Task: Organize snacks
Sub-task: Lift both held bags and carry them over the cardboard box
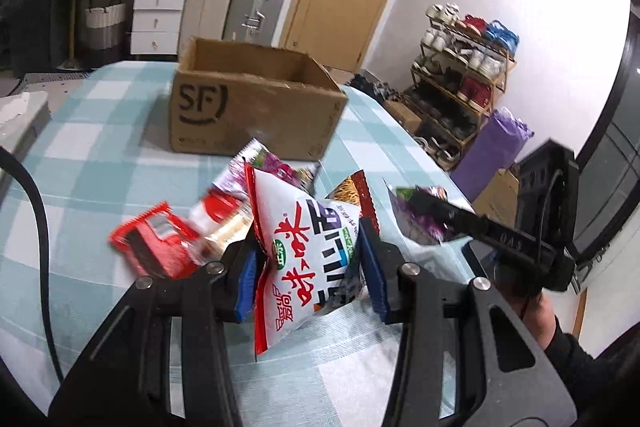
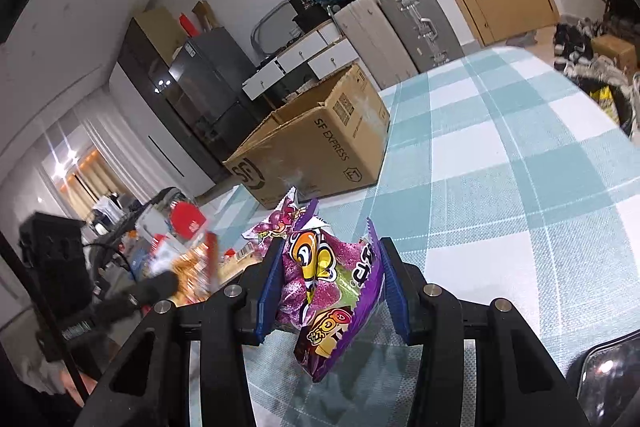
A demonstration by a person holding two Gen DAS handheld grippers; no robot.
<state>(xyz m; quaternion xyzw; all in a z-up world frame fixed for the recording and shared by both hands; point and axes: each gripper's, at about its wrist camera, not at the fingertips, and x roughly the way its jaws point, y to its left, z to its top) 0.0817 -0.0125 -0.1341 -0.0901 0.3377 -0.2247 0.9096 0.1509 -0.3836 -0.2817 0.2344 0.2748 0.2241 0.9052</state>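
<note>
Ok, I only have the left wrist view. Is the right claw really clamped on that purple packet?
Observer: Yes. The right claw has its blue pads pressed on both sides of the purple packet, which shows a yellow cartoon face.
Operator: And the box wall on that side?
Observer: The cardboard box reads SF EXPRESS there.
Operator: Anything behind it?
Observer: A dark glossy cabinet stands behind it.
</note>
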